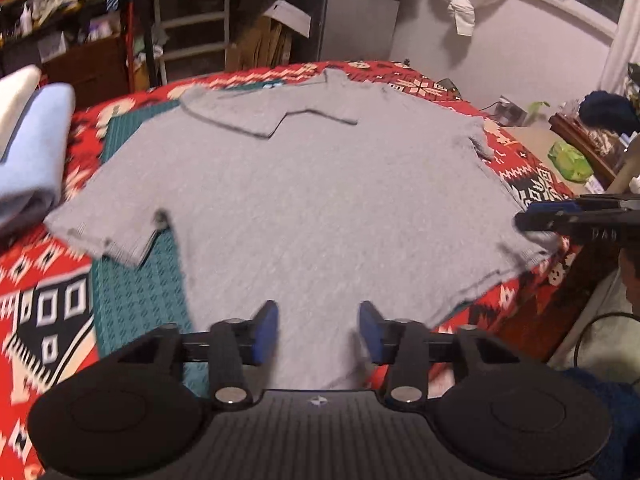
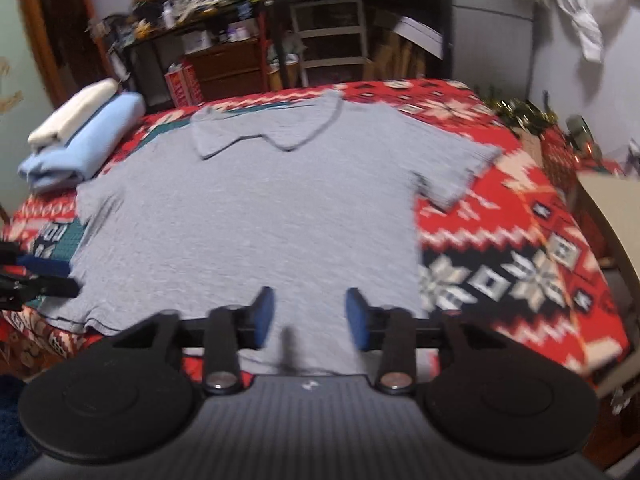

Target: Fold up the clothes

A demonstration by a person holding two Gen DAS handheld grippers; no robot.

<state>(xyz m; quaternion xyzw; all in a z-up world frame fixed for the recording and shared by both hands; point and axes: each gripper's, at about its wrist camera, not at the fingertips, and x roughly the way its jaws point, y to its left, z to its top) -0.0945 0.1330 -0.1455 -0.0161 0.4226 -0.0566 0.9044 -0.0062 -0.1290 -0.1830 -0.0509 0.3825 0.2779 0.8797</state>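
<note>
A grey T-shirt (image 1: 312, 200) lies spread flat on the bed, its far edge folded over into a flap. In the left wrist view my left gripper (image 1: 318, 332) hangs over the shirt's near hem, its blue pads apart and not pressing on the cloth. At the shirt's right corner my right gripper (image 1: 534, 220) comes in from the side. The right wrist view shows the same shirt (image 2: 256, 216) with my right gripper (image 2: 310, 318) open above the near hem. My left gripper (image 2: 48, 276) shows at that frame's left edge, by the shirt's left corner.
A red patterned blanket (image 1: 44, 280) covers the bed, with a teal cloth (image 1: 136, 300) under the shirt's left side. Folded light-blue and white clothes (image 2: 88, 136) are stacked at the far left. Cluttered shelves (image 2: 240, 40) stand behind the bed, and a side table (image 1: 580, 140) is at the right.
</note>
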